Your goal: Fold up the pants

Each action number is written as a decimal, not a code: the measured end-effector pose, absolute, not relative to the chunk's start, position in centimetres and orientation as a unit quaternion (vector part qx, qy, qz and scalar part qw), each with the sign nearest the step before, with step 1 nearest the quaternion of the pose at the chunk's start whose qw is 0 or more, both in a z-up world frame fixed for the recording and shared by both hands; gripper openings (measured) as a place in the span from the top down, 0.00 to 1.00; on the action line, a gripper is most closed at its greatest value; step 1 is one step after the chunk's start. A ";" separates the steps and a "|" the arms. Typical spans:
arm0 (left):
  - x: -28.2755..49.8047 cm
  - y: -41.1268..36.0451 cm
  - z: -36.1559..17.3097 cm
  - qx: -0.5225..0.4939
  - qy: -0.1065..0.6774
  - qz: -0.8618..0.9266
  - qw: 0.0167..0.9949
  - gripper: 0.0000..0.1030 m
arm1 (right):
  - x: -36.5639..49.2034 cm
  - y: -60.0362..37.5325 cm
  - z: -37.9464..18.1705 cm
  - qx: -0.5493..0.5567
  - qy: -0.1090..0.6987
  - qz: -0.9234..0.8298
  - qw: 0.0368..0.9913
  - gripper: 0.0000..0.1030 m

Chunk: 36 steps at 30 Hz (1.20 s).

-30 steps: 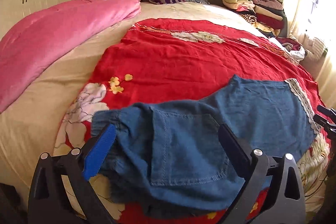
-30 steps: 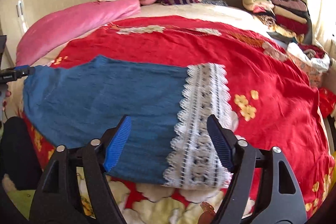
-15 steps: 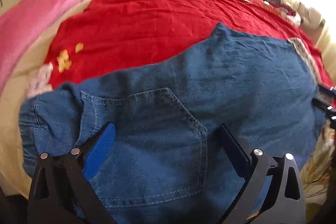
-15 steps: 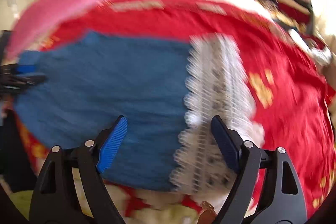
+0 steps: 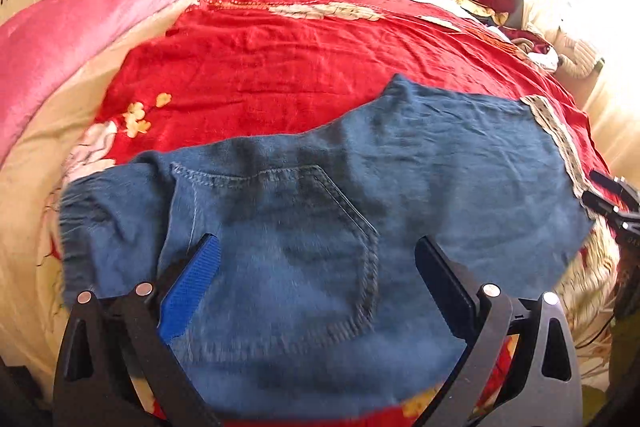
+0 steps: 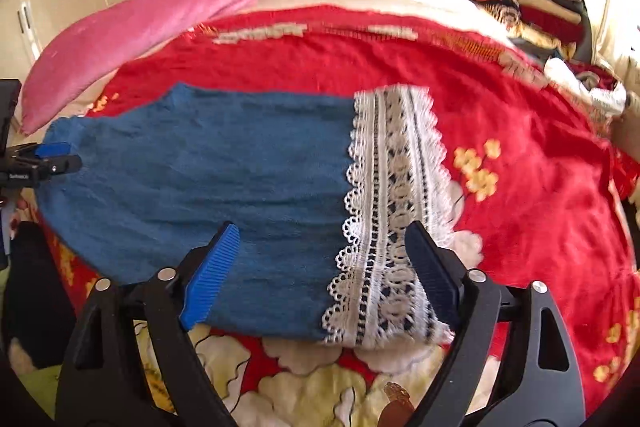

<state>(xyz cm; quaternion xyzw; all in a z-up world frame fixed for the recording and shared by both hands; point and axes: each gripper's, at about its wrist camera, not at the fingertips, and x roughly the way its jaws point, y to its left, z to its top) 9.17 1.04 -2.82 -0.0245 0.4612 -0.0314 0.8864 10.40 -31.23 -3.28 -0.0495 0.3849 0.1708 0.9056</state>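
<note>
One fold at most appears done: the denim pants (image 5: pixel 320 211) lie flat on the red bedspread (image 5: pixel 304 59), lace hem (image 6: pixel 396 211) to the right. Left claw (image 5: pixel 316 275) and right claw (image 6: pixel 320 259), the latter's jaws just widened, hover open, holding nothing; remaining folds pending.

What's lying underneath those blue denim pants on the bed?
The denim pants lie on a red floral bedspread, which shows all around them. Whatever part of the bedspread's pattern sits directly beneath the pants is covered.
</note>
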 end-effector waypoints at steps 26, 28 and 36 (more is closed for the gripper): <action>6.3 -3.2 -4.3 0.003 0.497 -0.035 0.867 0.04 | 8.4 -31.7 -3.7 -0.014 0.413 0.167 0.895 0.13; 6.1 -3.0 -3.4 -0.010 0.491 -0.039 0.870 0.04 | 8.2 -32.3 -2.9 -0.009 0.403 0.168 0.900 0.12; 5.2 -2.1 1.0 -0.015 0.444 -0.025 0.896 0.04 | 7.0 -33.6 0.2 -0.001 0.347 0.171 0.922 0.09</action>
